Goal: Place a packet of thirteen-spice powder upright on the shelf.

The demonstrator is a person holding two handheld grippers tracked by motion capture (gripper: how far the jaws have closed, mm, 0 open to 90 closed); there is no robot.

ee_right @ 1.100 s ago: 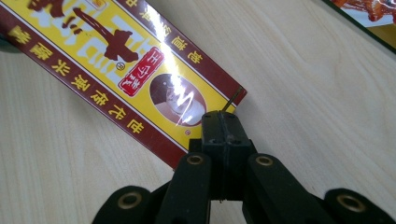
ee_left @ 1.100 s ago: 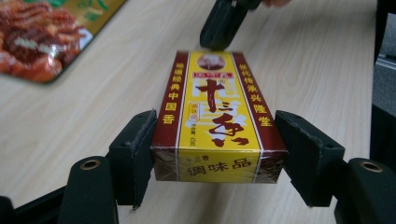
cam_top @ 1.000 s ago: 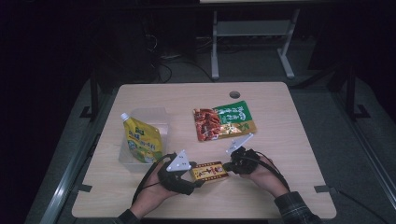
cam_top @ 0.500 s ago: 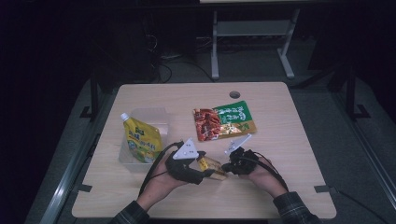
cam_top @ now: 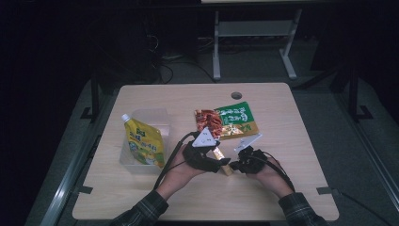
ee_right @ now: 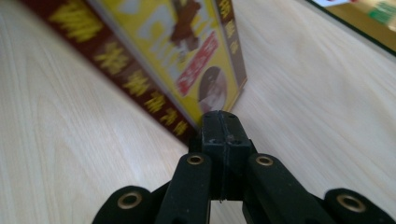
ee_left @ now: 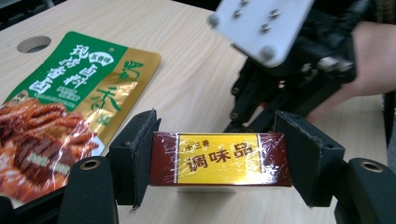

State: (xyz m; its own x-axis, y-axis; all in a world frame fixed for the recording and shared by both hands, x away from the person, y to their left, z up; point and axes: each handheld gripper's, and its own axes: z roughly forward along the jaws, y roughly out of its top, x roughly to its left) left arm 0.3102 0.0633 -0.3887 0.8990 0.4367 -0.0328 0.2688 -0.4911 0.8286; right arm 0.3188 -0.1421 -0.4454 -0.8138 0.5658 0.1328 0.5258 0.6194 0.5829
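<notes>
Nearest the person, at the table's front middle: seasoning box, maroon with a yellow label, film-wrapped, clamped end to end by the left gripper. Right gripper clenched empty, tips against the box's corner. Step judged: lifting and turning the box; next, a steady carry. Beyond: green-and-gold snack pouch, clear bin, yellow spouted pouch.

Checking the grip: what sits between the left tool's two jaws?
A small red-and-yellow seasoning box, pinched end to end, seen in the left gripper view.

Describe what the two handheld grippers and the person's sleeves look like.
Both the left gripper and right gripper are black with brass-ringed rivet holes, each topped by a grey three-cornered plate. A black cable trails from the left one. Sleeves are dark plaid.
</notes>
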